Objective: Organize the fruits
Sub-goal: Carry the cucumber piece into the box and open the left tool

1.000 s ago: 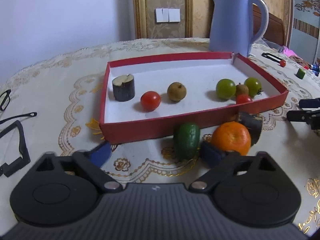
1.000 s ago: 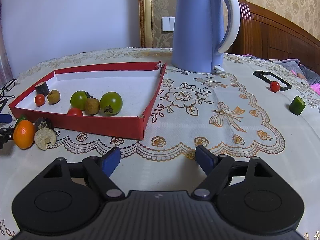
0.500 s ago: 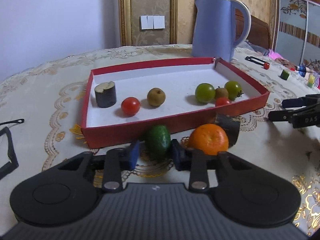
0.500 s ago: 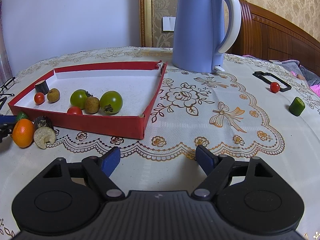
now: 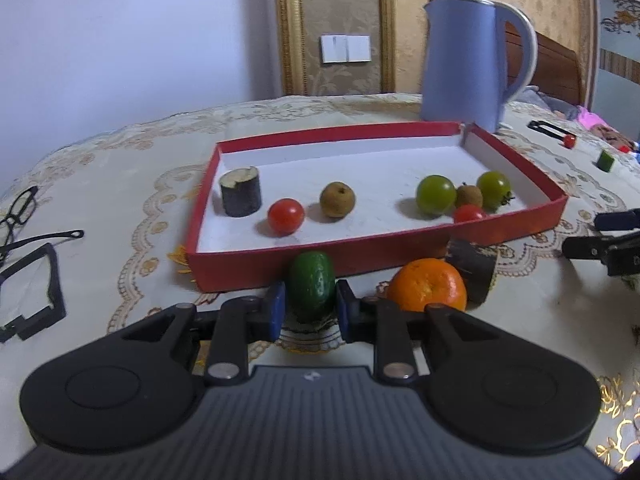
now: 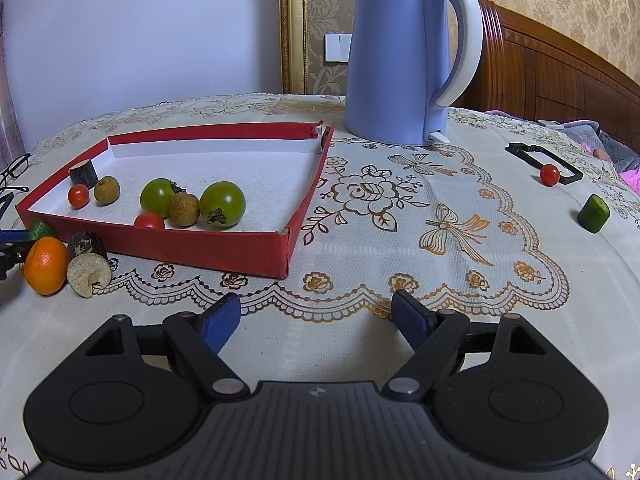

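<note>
At six o'clock of the red tray (image 5: 400, 248), the left tool (image 5: 310, 304) clamps the cucumber piece (image 5: 311, 285) mid-body; firm, smooth, likely slippery. Right tool (image 6: 316, 316) gapes wide above the desk (image 6: 440, 272).

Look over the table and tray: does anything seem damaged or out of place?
Yes. The red tray has a torn far corner near the kettle, its walls split apart. A red cherry tomato and a cut green piece lie far off on the tablecloth, away from the other produce.
</note>
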A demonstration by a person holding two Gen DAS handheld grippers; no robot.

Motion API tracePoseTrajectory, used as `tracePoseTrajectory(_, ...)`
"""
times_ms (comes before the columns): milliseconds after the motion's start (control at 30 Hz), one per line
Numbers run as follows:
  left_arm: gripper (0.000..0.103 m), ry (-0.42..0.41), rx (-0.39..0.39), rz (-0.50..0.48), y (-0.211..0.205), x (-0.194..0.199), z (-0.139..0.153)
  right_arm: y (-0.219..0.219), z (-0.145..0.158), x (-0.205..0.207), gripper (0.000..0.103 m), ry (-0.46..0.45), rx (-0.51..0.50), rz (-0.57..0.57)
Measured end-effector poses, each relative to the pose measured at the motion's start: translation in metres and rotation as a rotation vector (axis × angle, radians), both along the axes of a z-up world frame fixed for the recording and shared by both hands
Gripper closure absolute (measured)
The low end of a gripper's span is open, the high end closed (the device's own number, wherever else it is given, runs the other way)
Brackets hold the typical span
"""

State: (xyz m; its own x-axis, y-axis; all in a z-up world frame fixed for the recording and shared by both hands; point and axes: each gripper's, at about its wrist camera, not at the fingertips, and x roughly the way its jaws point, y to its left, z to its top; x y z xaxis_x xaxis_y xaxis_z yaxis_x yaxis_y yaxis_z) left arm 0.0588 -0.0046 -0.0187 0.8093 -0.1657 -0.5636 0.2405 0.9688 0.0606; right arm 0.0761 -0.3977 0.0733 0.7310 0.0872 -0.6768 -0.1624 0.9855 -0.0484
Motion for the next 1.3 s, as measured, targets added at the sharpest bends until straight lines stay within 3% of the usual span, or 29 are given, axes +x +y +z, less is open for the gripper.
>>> tracePoseTrajectory(300,0.079,-0.030,0.046,0.041,-0.006,-0.005,0.005,0.000,0.000,0.000,0.020,0.000,0.000,0.000)
tracePoseTrajectory(700,0.079,-0.056,0.040,0.066,-0.007,-0.007,0.015,0.000,0.000,0.000,0.020,0.000,0.000,0.000)
tracePoseTrajectory(867,0.079,-0.111,0.031,0.100,-0.005,-0.005,0.030,0.000,0.000,0.000,0.020,0.000,0.000,0.000)
tracePoseTrajectory(1033,0.079,-0.122,0.008,0.163,0.003,0.020,0.046,0.000,0.000,0.000,0.020,0.001,0.000,0.000)
tracePoseTrajectory(1300,0.079,-0.048,-0.003,0.210,0.009,0.056,0.025,0.000,0.000,0.000,0.020,0.001,0.000,0.000)
